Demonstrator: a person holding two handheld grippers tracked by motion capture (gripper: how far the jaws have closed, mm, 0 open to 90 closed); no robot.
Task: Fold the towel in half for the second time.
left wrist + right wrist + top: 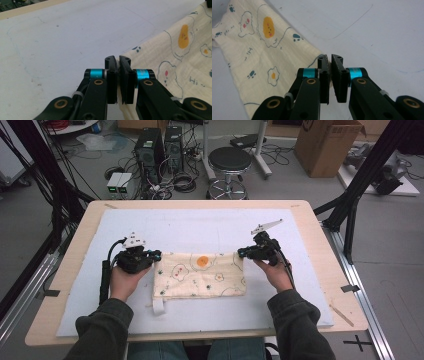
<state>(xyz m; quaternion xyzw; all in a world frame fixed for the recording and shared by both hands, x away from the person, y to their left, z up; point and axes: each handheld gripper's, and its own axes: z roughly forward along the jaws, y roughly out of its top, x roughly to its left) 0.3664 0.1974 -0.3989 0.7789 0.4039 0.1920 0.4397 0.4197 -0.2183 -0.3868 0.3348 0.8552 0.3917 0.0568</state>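
1. The cloth, cream with printed egg and paw motifs, lay flat on the white mat near the table centre, its long axis running from 9 o'clock to 3 o'clock in the high view.
2. The left gripper stood at the cloth's far left corner, with the cloth extending from it toward 3 o'clock and 4 o'clock. In the left gripper view its jaws stood nearly together, and the cloth edge ran into the narrow gap between them; this was judged a pinch on that corner.
3. The right gripper stood at the far right corner, with the cloth extending from it toward 9 o'clock and 8 o'clock. In the right gripper view its jaws were likewise nearly together, with the cloth meeting them at the tips.
4. Each gripper was therefore equally near its own corner; neither held an advantage of reach.
5. The near edge, at 6 o'clock, lay free on the mat, with a small tag protruding from its left corner.
6. Judgement: the coming move turned on the far edge being carried toward 6 o'clock or lifted, both hands travelling square to the long axis.
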